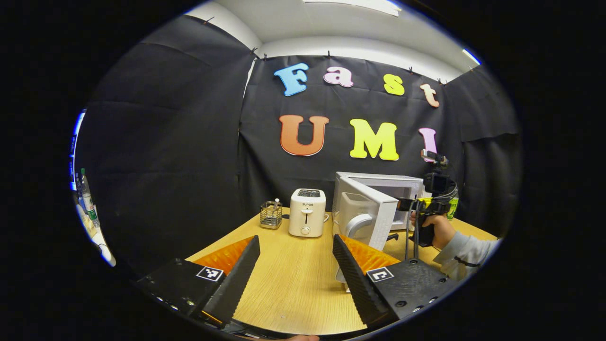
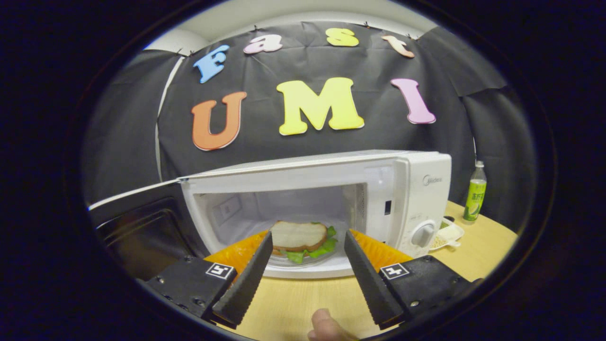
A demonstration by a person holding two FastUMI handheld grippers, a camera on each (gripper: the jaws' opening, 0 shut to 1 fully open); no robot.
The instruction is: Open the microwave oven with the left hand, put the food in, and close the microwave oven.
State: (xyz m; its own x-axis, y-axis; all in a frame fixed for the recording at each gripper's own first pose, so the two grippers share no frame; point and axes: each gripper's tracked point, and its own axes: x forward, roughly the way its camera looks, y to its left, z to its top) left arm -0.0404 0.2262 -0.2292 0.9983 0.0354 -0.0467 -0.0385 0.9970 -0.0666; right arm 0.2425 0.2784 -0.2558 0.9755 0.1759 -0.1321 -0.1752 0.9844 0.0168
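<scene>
The sandwich (image 2: 299, 237) lay inside the microwave (image 2: 407, 189), so my right gripper (image 2: 307, 279) was released. My left gripper (image 1: 296, 274) hung unclenched near the door (image 1: 367, 218), ready for closing.

So the microwave (image 2: 331, 189) is white all over with a dark door window (image 2: 142, 232), and the sandwich (image 2: 300, 239) in it is pale bread with a brown crust and green lettuce poking out. The surface (image 1: 293, 270) is light wood grain, the toaster (image 1: 307, 212) on it is cream-white with a dark top, and next to that sits a silvery wire rack (image 1: 271, 214). Off by the microwave's side there's a green bottle (image 2: 475, 194) with a white cap, plus a small white dish (image 2: 447, 235).
</scene>
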